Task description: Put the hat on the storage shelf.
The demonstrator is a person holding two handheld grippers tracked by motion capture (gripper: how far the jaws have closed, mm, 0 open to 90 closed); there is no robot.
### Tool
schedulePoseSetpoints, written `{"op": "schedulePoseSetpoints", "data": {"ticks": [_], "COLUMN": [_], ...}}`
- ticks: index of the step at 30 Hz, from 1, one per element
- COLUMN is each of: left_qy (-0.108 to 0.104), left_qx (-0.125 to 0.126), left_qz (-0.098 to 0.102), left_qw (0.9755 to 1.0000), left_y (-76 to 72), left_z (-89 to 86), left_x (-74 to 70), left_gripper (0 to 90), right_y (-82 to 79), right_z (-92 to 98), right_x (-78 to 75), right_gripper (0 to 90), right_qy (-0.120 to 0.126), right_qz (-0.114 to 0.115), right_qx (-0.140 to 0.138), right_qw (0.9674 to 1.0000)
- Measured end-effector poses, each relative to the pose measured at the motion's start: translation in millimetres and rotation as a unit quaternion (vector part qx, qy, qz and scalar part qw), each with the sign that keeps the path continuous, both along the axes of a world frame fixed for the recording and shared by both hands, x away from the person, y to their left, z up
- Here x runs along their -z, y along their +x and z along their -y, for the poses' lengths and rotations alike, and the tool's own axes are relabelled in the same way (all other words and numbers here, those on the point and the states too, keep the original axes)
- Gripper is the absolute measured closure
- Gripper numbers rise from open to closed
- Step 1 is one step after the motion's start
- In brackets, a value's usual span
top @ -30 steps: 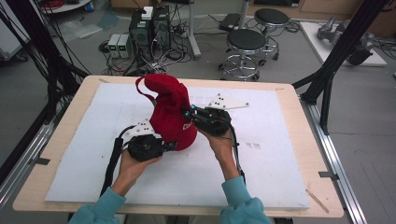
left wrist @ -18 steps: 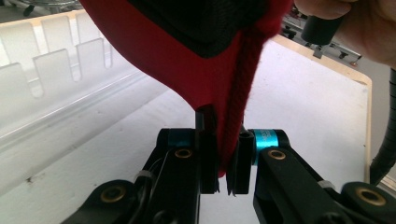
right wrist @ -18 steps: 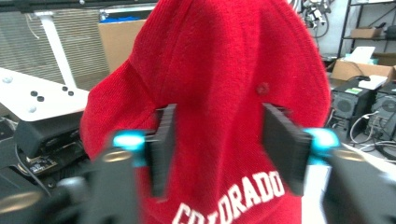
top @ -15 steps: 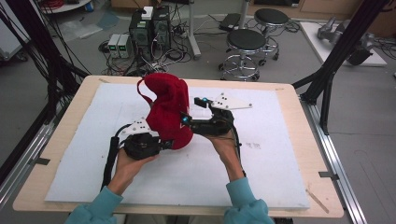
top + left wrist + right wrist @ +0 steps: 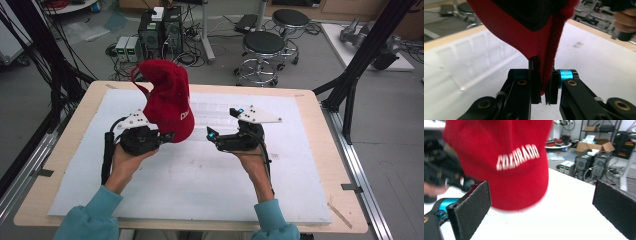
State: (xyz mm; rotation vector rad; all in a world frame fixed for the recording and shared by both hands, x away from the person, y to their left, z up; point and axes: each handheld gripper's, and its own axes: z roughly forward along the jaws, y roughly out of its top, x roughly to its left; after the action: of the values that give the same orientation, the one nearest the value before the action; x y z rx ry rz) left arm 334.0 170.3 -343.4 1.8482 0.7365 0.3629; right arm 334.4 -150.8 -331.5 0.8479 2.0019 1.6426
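Observation:
A red knit cap (image 5: 167, 97) with white "COLORADO" lettering hangs upright above the left half of the white mat (image 5: 200, 185). My left gripper (image 5: 167, 136) is shut on its lower rim; in the left gripper view the red fabric (image 5: 524, 32) is pinched between the jaws of that gripper (image 5: 543, 75). My right gripper (image 5: 222, 123) sits to the right of the cap and apart from it. Its jaws have just been opening and stand wide with nothing between them. In the right gripper view the cap (image 5: 506, 157) hangs beyond the open pads (image 5: 474, 202).
The mat covers a wooden table (image 5: 320, 130). Black frame posts (image 5: 350, 80) rise at the table's right and left sides. Two stools (image 5: 265, 45) and computer boxes (image 5: 160, 30) stand on the floor past the far edge.
The right gripper has let go of the cap, opened wide and drawn off to the right. The left gripper has carried the cap up and to the left.

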Motion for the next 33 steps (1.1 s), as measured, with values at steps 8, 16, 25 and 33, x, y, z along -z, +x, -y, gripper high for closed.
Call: {"op": "schedulePoseSetpoints", "data": {"ticks": [8,16,25,33], "left_qy": [0.021,0.063,0.070,0.080], "left_qx": [-0.025,-0.037,-0.045,-0.053], "left_qz": [0.024,0.034,0.026,0.013], "left_qw": [0.9992,0.9968,0.9962,0.9953], "left_y": [21.8,46.1,64.4,76.5], "left_z": [-12.9,-10.1,1.5,12.3], "left_x": [-22.3,-28.8,-17.7,-3.5], "left_gripper": [85.0,85.1,85.1,85.1], "right_y": [-12.8,-30.6,-57.5,-79.7], "right_z": [30.4,49.3,100.8,127.2], "right_x": [3.9,1.3,30.8,66.4], "right_gripper": [1.0,1.0,1.0,1.0], "right_qy": [-0.010,-0.037,-0.032,0.016], "right_qz": [-0.012,0.003,-0.011,0.004], "right_qx": [0.032,0.058,0.102,0.111], "right_qw": [0.9994,0.9976,0.9943,0.9936]}}
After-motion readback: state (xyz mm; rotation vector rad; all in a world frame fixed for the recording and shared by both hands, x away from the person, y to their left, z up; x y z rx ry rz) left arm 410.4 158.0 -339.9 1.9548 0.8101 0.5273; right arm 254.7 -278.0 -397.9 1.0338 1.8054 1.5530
